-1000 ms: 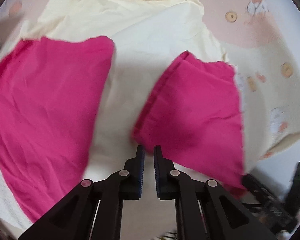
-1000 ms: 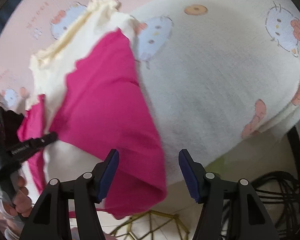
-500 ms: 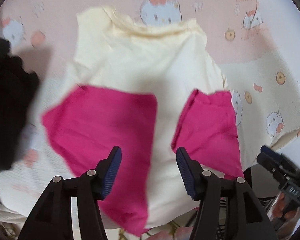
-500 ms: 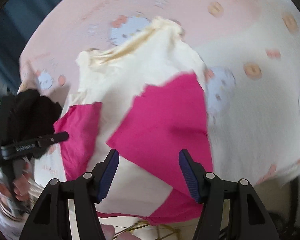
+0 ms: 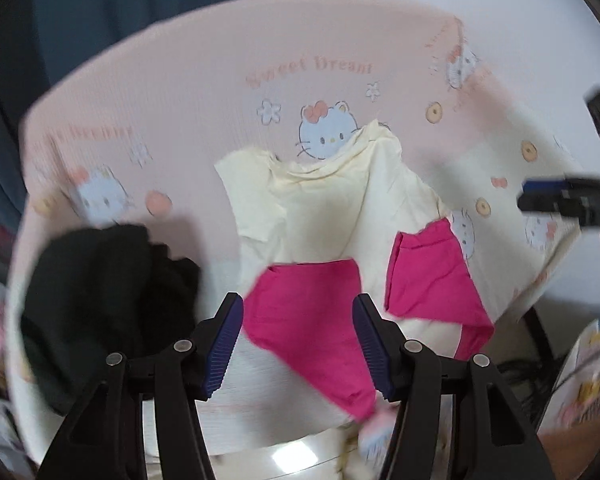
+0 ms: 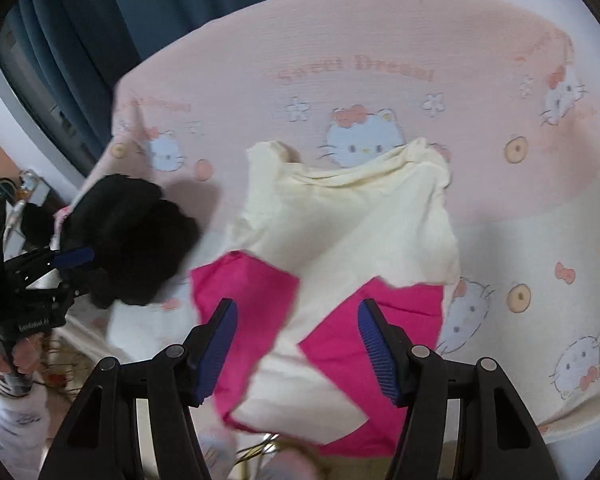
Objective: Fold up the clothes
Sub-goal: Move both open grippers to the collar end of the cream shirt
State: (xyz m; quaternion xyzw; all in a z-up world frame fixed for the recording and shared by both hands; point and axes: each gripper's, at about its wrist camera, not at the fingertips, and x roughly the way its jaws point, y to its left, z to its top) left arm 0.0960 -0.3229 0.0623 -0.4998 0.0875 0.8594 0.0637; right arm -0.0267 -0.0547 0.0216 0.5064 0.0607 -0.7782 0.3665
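A cream shirt (image 5: 332, 208) (image 6: 340, 216) with magenta sleeves lies flat on a pink cartoon-cat blanket (image 5: 204, 92) (image 6: 380, 40). Both sleeves are folded in over the body: one magenta sleeve (image 5: 312, 312) (image 6: 240, 300) on the left, the other (image 5: 432, 280) (image 6: 364, 344) on the right. My left gripper (image 5: 298, 336) hovers open above the shirt's near hem, holding nothing. My right gripper (image 6: 298, 340) is open too, back from the hem, and empty. In the right wrist view the left gripper (image 6: 44, 276) shows at the left edge with a hand under it.
A crumpled black garment (image 5: 108, 300) (image 6: 132, 236) lies on the blanket left of the shirt. Dark blue curtains (image 6: 100, 20) hang behind the table. Cables and a printed bag (image 5: 588, 392) sit on the floor at the right.
My left gripper went from nearly shut at the right sleeve's cuff to open. Both grippers pulled up and back from the shirt, so the whole shirt and the black garment now show.
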